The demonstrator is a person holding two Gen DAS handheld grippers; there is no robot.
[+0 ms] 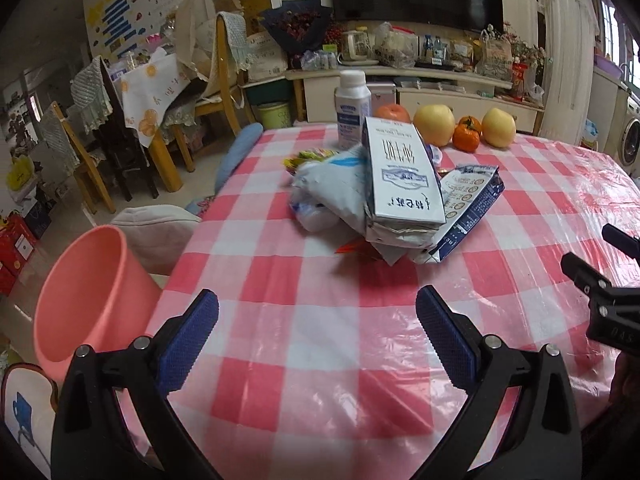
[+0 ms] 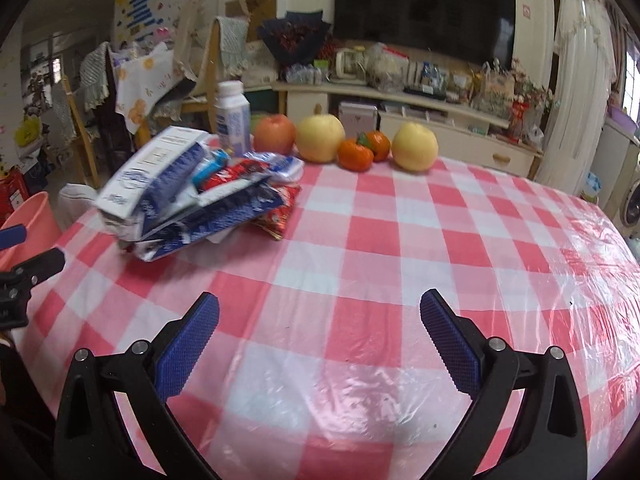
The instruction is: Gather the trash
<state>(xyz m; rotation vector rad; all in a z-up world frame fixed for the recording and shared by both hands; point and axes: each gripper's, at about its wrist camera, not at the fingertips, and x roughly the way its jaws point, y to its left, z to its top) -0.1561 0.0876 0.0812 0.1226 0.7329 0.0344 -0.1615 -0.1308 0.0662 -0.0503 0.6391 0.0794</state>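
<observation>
A pile of trash lies on the pink checked table (image 1: 320, 340): a white milk carton (image 1: 400, 176) on top, a flattened blue carton (image 1: 468, 212) under it, and crumpled white plastic (image 1: 328, 188). In the right wrist view the pile (image 2: 192, 196) sits at the left with a red wrapper (image 2: 280, 212). A pink bin (image 1: 88, 292) stands off the table's left edge. My left gripper (image 1: 318, 316) is open and empty, short of the pile. My right gripper (image 2: 320, 316) is open and empty over bare cloth; it also shows in the left wrist view (image 1: 600, 264).
A white bottle (image 1: 352, 108), an apple (image 1: 392, 114), two yellow pears (image 1: 434, 124) and two tangerines (image 1: 466, 134) stand along the table's far edge. Chairs (image 1: 224, 80) and a cluttered TV cabinet (image 1: 420, 80) lie beyond. A cushioned seat (image 1: 156, 220) is beside the bin.
</observation>
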